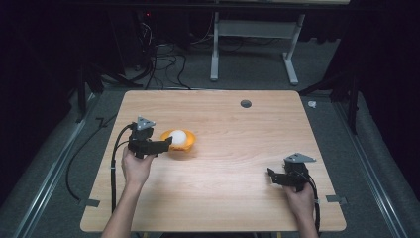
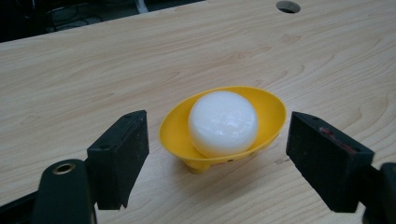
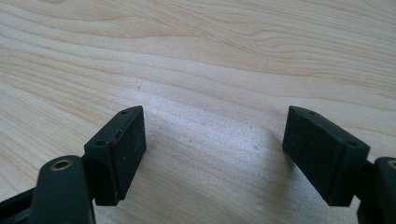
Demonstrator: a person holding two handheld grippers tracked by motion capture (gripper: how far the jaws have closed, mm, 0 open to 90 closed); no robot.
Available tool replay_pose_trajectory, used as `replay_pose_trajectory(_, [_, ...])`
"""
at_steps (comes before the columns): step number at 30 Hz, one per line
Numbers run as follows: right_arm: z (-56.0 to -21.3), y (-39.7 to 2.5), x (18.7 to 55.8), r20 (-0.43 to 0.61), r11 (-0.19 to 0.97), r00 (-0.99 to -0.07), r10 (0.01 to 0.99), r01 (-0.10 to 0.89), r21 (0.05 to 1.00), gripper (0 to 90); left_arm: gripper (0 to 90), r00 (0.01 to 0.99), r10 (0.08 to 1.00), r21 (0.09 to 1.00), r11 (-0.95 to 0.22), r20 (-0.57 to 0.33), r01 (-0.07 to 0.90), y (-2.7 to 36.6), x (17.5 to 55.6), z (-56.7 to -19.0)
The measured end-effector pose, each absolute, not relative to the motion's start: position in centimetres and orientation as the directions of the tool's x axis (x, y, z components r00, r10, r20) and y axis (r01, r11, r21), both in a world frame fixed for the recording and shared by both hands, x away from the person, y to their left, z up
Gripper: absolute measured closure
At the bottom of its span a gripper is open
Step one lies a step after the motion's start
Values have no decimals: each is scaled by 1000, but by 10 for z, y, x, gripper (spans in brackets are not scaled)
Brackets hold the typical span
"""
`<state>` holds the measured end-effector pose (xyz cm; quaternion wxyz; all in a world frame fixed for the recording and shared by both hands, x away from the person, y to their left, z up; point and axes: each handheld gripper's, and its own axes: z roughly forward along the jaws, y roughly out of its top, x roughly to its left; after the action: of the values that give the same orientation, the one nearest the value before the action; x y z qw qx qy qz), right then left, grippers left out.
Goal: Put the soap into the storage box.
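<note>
Ball: the white ball (image 2: 223, 122) sits in the yellow bowl (image 2: 269, 112).
Bowl: it stands on the table (image 1: 233, 163), left of centre, nearer the left edge than the right.
Left gripper (image 2: 217, 149): jaws wide, one on each side of the bowl, not touching it.
Right gripper (image 3: 215, 149): jaws wide, holding nothing, over bare wood near the front right corner.
Hole: a round hole (image 1: 245, 103) lies near the far edge.

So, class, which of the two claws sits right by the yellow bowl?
The left claw, open beside the yellow plastic bowl; the right claw is far off.
</note>
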<state>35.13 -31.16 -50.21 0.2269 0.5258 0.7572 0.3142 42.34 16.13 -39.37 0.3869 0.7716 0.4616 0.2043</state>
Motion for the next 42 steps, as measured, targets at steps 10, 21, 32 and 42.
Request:
replay_pose_trajectory(10, [-502,-312,352,-13,249,-343,939,654,715,224,218,484,874,786,-267,-47,557,172,411,-395])
replay_pose_trajectory(21, [-502,-311,351,-13,250,-345,939,654,714,224,217,487,871,781,-261,-64,568,177,395,-406])
replay_pose_trajectory(32, [-502,-311,351,-14,250,-344,939,654,714,224,217,482,871,774,-239,-96,586,179,385,-422])
replay_pose_trajectory(42, [-502,-311,351,-14,249,-344,939,654,715,224,217,461,878,761,-212,-126,613,186,374,-443])
